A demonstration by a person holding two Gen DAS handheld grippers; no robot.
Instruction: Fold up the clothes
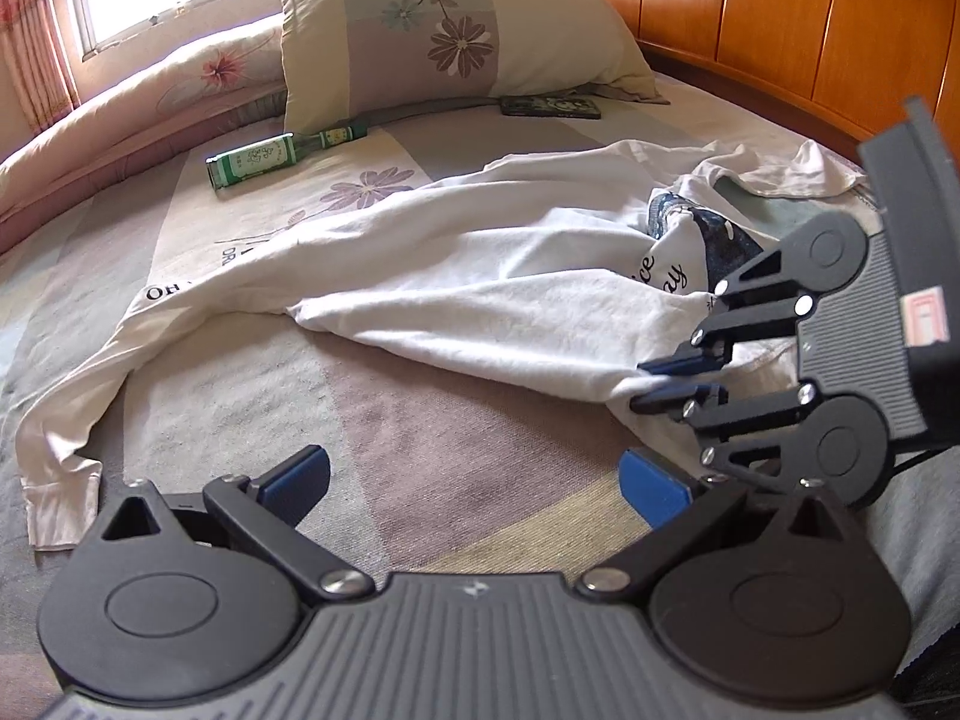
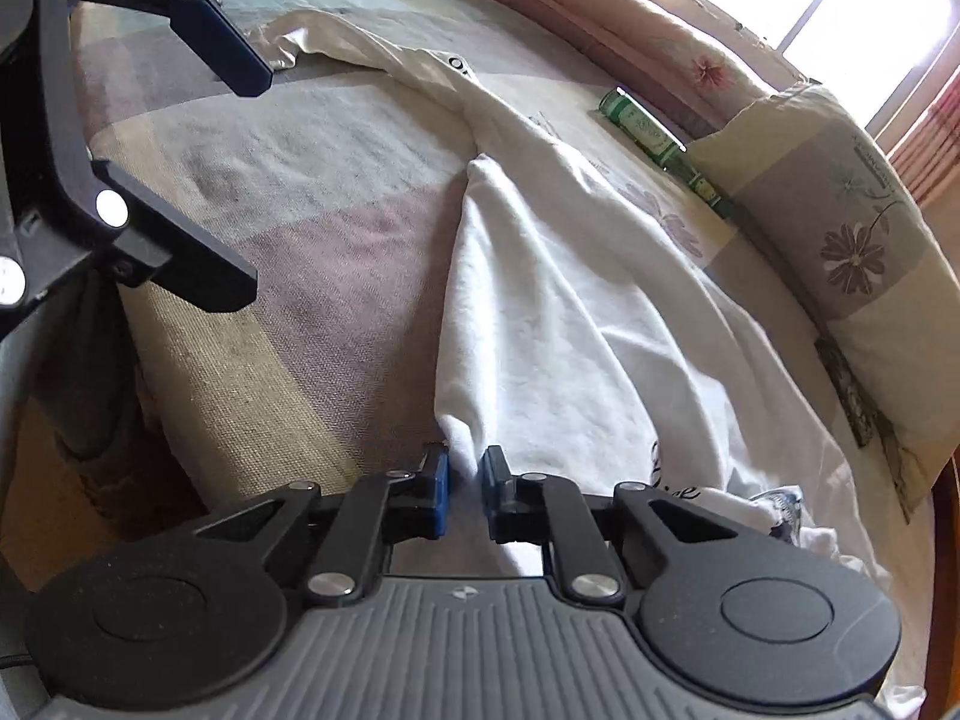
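Note:
A white long-sleeved shirt [image 1: 456,282] lies crumpled across the bed, one sleeve trailing to the near left, its cuff [image 1: 60,510] close to the bed's edge. A dark blue print with lettering shows in a fold at the right. My left gripper [image 1: 474,483] is open above bare bedsheet, nothing between its blue pads. My right gripper [image 1: 660,387] comes in from the right, shut on a bunched edge of the shirt. The right wrist view shows that gripper [image 2: 465,468] pinching the white cloth [image 2: 540,324], with the open left gripper [image 2: 255,186] at the upper left.
A green glass bottle [image 1: 282,156] lies on the sheet in front of a flowered pillow [image 1: 444,36]. A small dark packet [image 1: 549,107] rests by the pillow. A rolled quilt [image 1: 138,114] lines the far side under a window. A wooden headboard [image 1: 780,24] curves along the right.

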